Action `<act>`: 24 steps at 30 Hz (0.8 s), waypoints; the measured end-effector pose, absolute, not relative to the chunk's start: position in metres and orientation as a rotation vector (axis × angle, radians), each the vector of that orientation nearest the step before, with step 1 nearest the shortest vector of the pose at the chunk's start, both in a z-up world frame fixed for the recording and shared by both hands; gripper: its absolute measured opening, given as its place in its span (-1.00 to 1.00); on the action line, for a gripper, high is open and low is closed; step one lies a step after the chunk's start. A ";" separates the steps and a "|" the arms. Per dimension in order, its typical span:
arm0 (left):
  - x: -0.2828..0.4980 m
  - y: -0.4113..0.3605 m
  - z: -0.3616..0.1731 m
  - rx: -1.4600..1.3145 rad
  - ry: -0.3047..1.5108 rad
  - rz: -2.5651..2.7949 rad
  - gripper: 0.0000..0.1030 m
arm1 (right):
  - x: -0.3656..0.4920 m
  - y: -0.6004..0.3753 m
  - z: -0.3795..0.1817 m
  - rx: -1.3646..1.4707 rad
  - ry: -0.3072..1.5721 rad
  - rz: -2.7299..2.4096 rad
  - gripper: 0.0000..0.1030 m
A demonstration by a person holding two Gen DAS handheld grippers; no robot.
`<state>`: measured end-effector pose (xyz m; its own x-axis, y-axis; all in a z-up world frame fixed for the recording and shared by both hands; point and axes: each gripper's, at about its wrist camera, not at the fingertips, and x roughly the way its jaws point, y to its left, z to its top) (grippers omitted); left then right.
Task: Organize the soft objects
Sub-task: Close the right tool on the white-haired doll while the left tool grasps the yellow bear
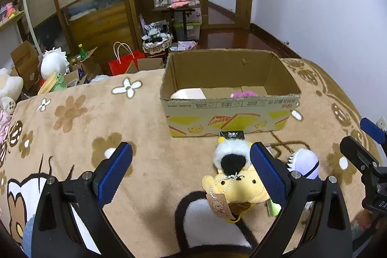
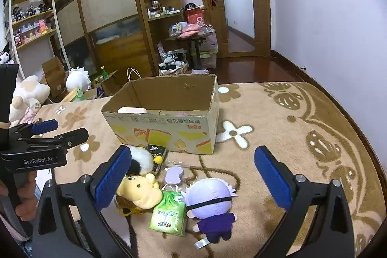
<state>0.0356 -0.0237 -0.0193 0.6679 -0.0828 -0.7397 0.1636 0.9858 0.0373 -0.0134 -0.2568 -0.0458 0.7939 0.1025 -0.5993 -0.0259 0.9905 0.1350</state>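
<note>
L wrist view: my left gripper is wide open, holding nothing, hovering over the brown blanket. The yellow bear plush lies just inside my right-hand finger, w/ a black-and-white plush touching it on the far side. The cardboard box sits just beyond, open top, a white soft item and a pink item already inside. My right gripper shows at the frame edge.

R wrist view: right gripper also fully open, empty. Between its fingers lie the purple-haired doll, a green tissue pack touching it, and a small lilac piece in clear wrap.

Risks, my guess: the toys are bunched close, so closing on the doll could pinch the tissue pack too; the bear's tag chain could snag; soft bodies may squash and slip out before reaching the box.

Diffs: only the R view shows the tissue pack in full and the lilac piece; the L view sees deeper into the box, esp. the pink item. The L view mostly hides the doll behind a finger.
</note>
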 end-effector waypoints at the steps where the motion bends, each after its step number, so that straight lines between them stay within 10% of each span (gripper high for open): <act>1: 0.037 -0.024 -0.020 0.107 0.832 -0.142 0.88 | -0.012 -0.257 -0.048 0.123 0.655 0.066 1.00; 24: 0.082 -0.043 -0.065 0.049 0.965 -0.197 0.88 | 0.019 -0.272 -0.101 0.169 0.801 -0.005 1.00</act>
<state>0.0819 -0.0432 -0.0649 0.5531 -0.1445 -0.8205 0.1884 0.9810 -0.0458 0.0186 -0.2720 -0.1012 0.6969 0.0597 -0.7147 0.0687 0.9864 0.1493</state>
